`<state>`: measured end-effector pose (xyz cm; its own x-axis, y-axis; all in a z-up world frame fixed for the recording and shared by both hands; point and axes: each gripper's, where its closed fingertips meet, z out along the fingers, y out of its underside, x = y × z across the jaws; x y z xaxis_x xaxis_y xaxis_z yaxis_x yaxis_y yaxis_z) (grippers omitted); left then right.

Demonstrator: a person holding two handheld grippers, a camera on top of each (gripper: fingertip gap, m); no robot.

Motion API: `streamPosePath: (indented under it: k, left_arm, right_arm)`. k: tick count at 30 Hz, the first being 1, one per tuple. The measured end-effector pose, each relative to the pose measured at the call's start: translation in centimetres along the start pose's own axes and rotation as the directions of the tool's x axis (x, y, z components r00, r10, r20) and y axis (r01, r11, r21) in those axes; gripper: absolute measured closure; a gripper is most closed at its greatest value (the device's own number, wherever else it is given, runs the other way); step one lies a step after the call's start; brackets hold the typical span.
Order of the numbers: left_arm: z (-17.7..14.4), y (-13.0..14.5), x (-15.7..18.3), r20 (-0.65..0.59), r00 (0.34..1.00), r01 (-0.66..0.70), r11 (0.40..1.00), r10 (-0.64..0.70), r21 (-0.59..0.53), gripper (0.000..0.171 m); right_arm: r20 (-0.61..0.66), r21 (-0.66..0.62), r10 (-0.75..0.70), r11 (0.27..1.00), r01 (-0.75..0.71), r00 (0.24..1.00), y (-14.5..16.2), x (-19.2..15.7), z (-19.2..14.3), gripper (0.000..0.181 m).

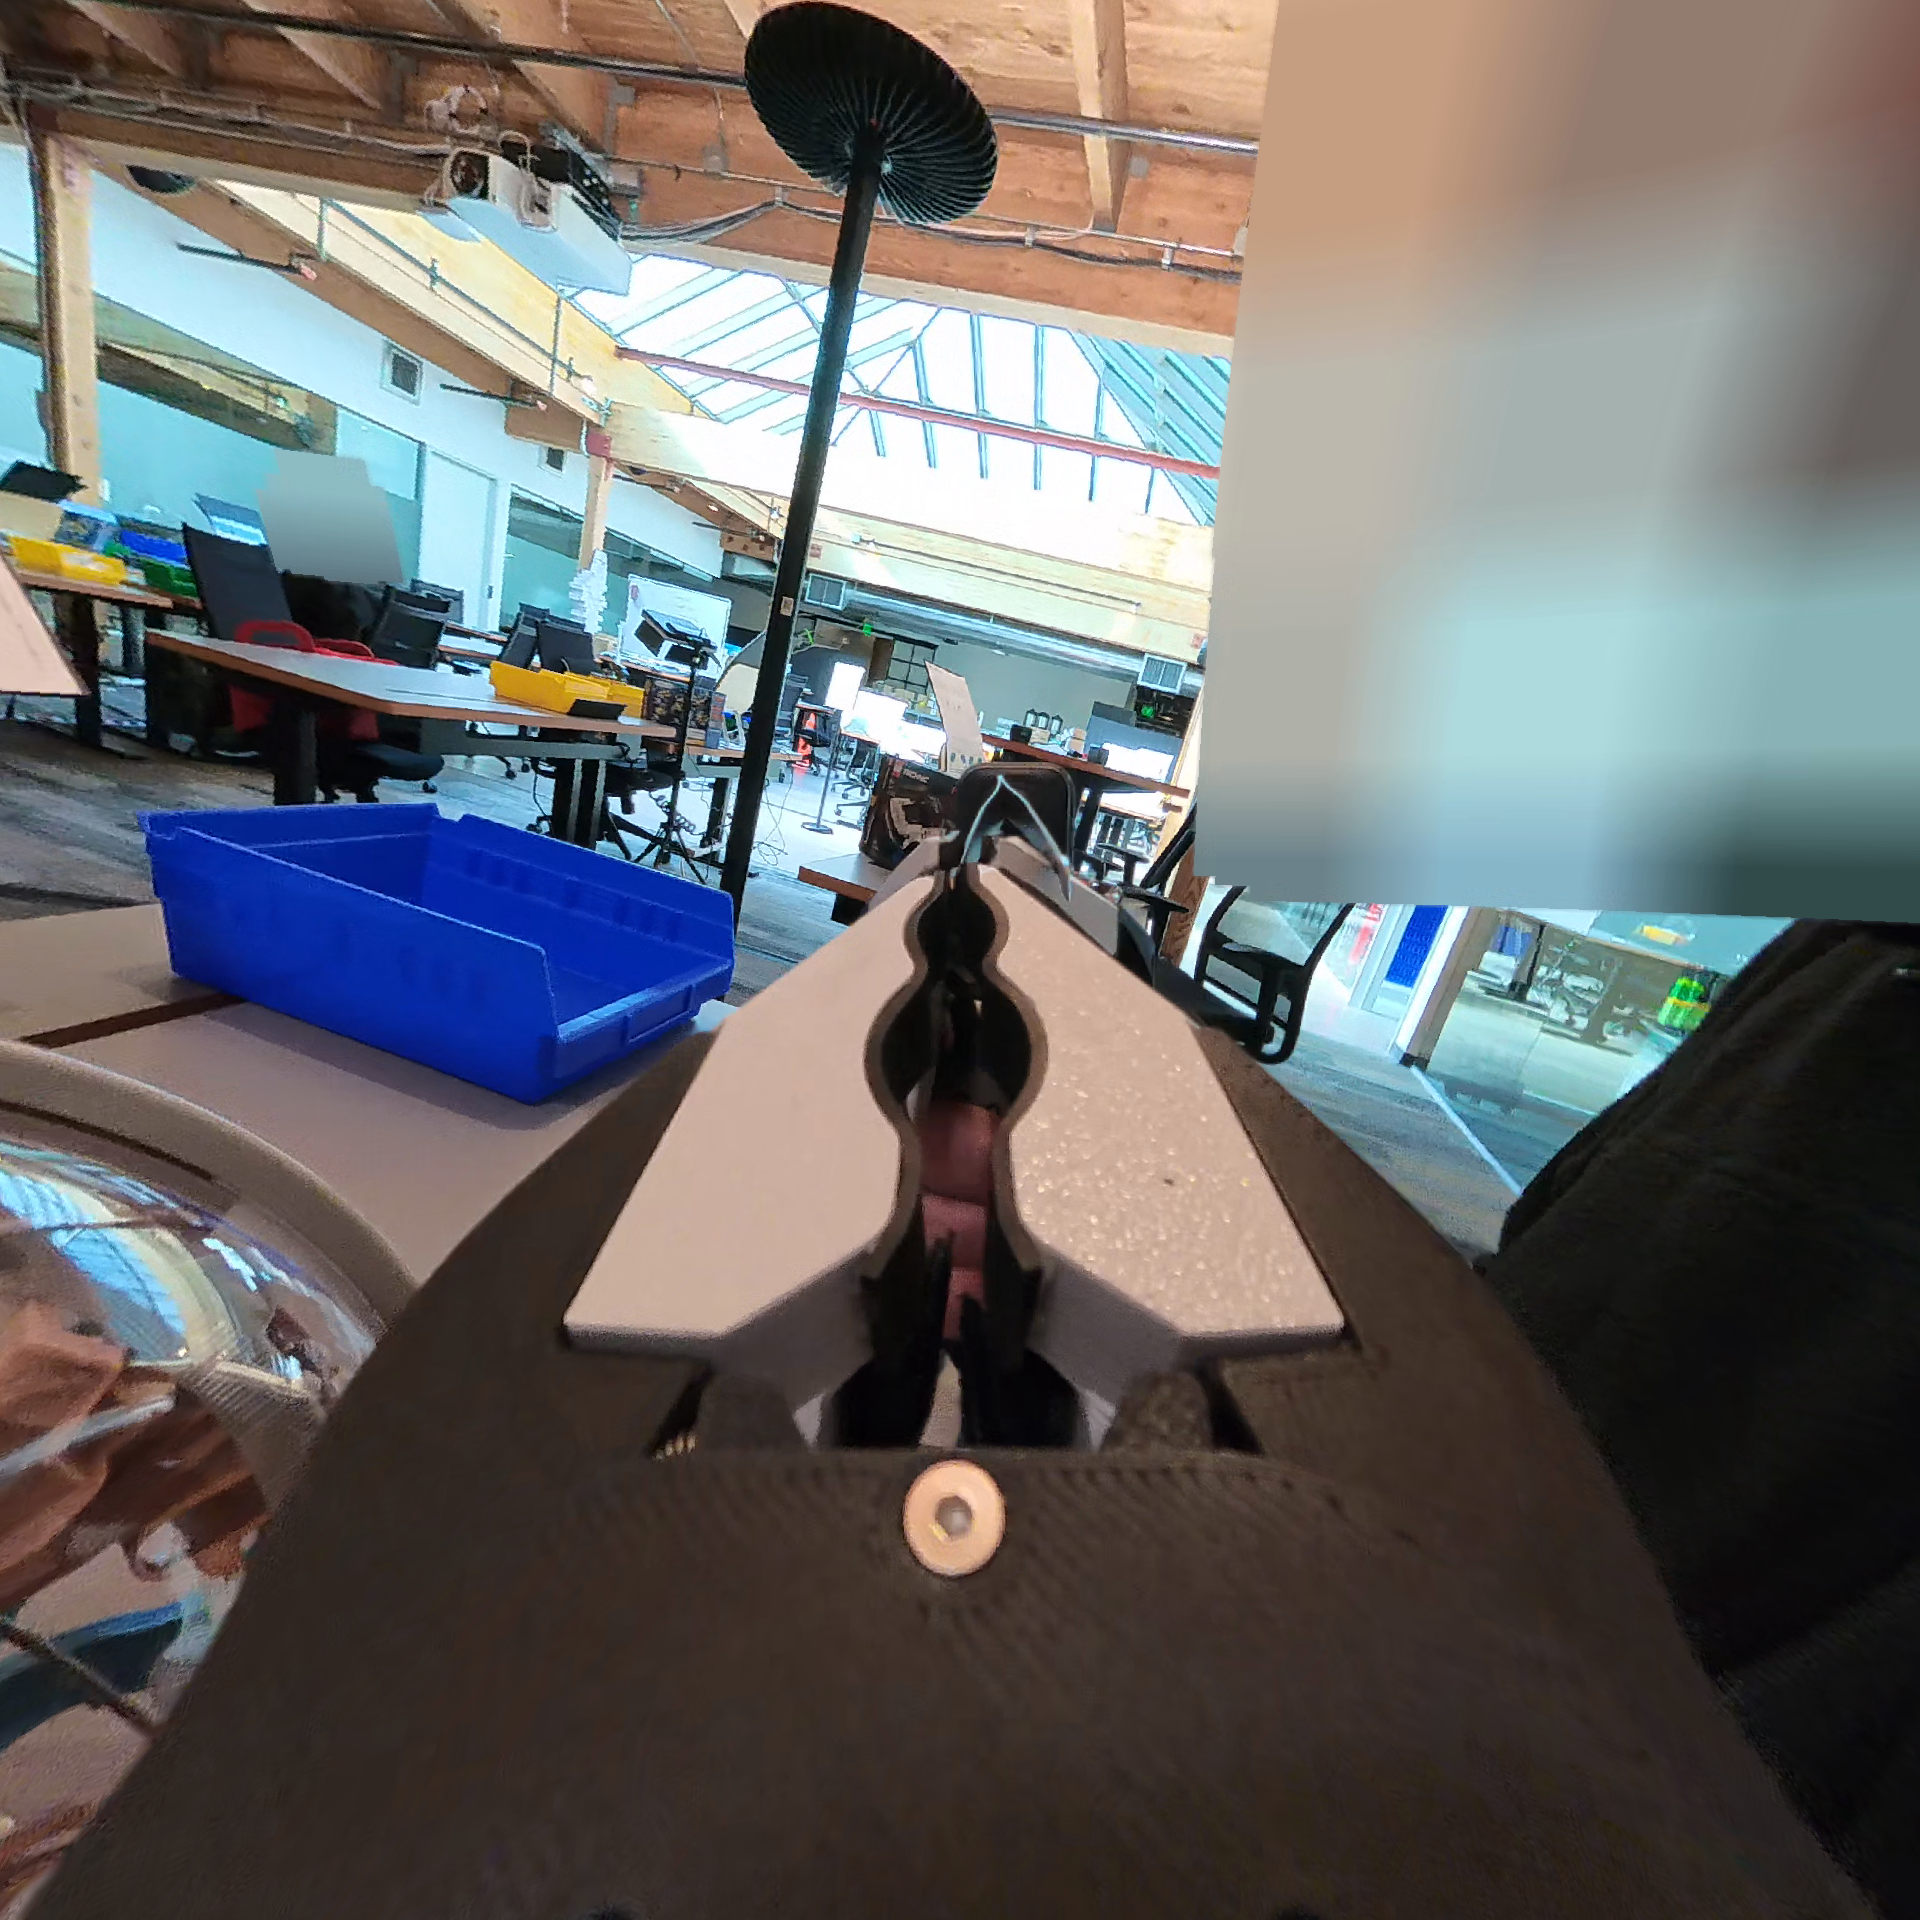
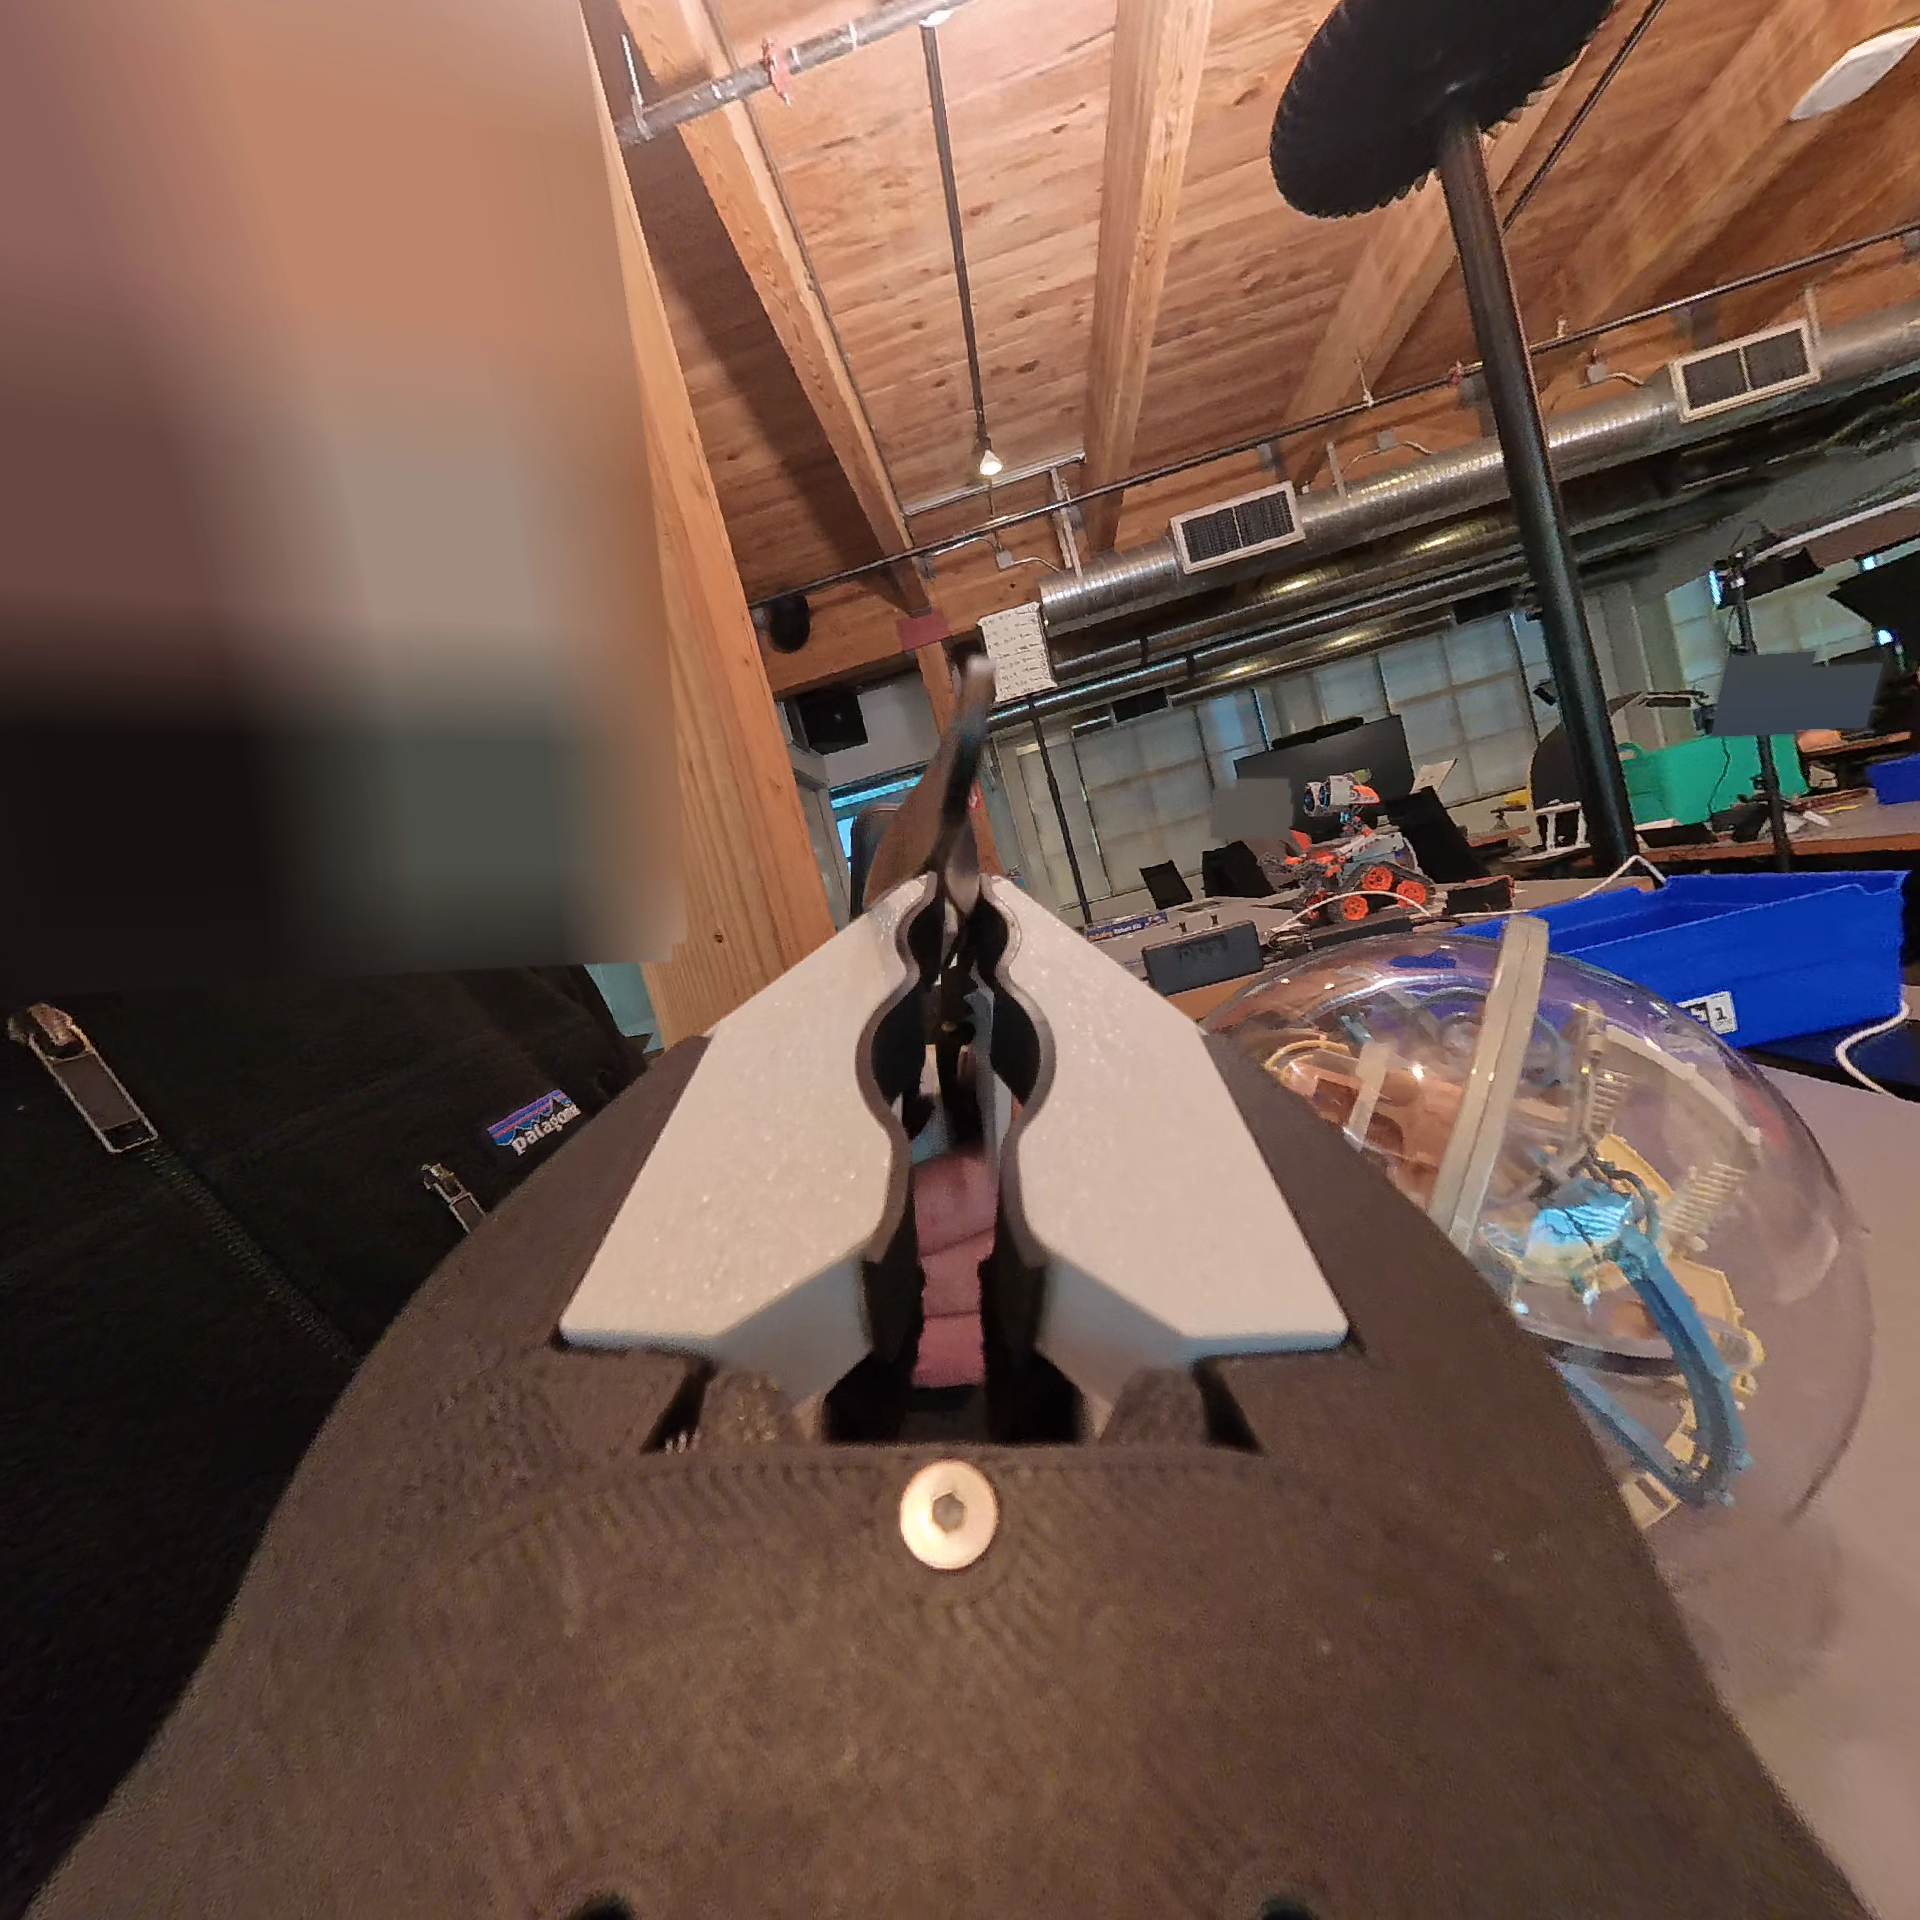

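Left gripper (image 1: pixel 961 883) jaws were pressed together, nothing between; right gripper (image 2: pixel 961 883) pinched a flat black piece (image 2: pixel 964 769). Clear maze globe (image 2: pixel 1579 1174) sat near the table's (image 2: pixel 1870 1174) front edge, blue bin (image 1: pixel 436 935) behind it.

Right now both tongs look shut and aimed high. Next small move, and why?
Probably tilt the right tongs down toward the table. They are shut and point up at the ceiling beams, while the nearest thing, the clear ball, sits low to their right. The left tongs are likewise shut and raised.
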<state>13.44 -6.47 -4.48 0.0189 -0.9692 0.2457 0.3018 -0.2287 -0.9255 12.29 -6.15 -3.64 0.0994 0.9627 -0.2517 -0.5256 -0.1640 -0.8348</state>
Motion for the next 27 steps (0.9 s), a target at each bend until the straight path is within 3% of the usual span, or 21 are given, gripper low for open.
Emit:
streamPosePath:
  k: [16,23,27]
  left_arm:
    - [-0.1,0.5,0.6,-0.03,0.999,-0.037,0.999,0.036,-0.034,0.171]
    - [-0.1,0.6,0.5,-0.023,0.999,-0.034,0.999,0.033,-0.042,0.171]
    - [-0.3,0.6,0.6,-0.032,0.999,-0.041,0.998,0.04,-0.037,0.171]
  right_arm:
    - [0.009,-0.015,-0.053,0.998,0.053,0.999,0.1,-0.6,-0.9,0.181]
    - [0.016,0.011,-0.006,1.0,0.005,1.0,0.2,-0.4,-1.1,0.181]
    - [0.012,-0.034,-0.016,0.999,0.016,1.0,0.8,-0.5,-1.2,0.181]
